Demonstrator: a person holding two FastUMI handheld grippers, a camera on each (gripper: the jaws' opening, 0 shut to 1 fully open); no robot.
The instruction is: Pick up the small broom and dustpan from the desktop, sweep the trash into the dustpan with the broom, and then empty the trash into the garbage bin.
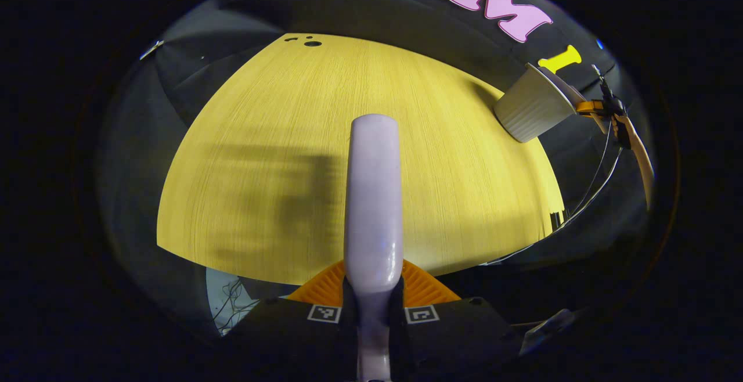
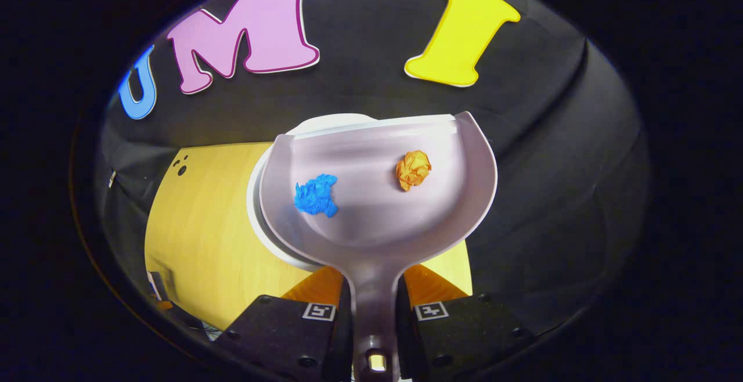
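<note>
In the left gripper view, the left gripper (image 1: 371, 312) is clamping the broom (image 1: 373, 196) by its pale lilac handle, both fingers pressing on it from either side at 6 o'clock. The handle is running straight up from the jaws toward 12 o'clock, glossy & rounded at the far end, hanging over the yellow wood desktop (image 1: 261, 138). Bristles can't be made out from here. A broad shadow is lying on the desktop at approx 9 o'clock of the handle. The white ribbed garbage bin (image 1: 531, 109) is sitting at 2 o'clock by the table's far right edge, well apart from the broom, w/ the other gripper's orange-and-black parts just beside its rim. Thin cables are trailing down at 4 o'clock.

In the right gripper view, the right gripper (image 2: 374, 312) is closed on the dustpan (image 2: 377, 219), its fingers squeezing the narrow handle stem at 6 o'clock. The pan is spreading out toward 12 o'clock, held over the bin (image 2: 255, 208), whose white rim is peeking out at 9 o'clock and above the pan's front lip. Inside the pan, a crumpled blue paper (image 2: 316, 195) is lying at 10 o'clock and a crumpled orange paper (image 2: 413, 169) at 1 o'clock, apart from each other, neither touching the fingers. This view is giving the trash & the pan's inside; the left one is giving the bin's outer wall & the broom handle.
</note>
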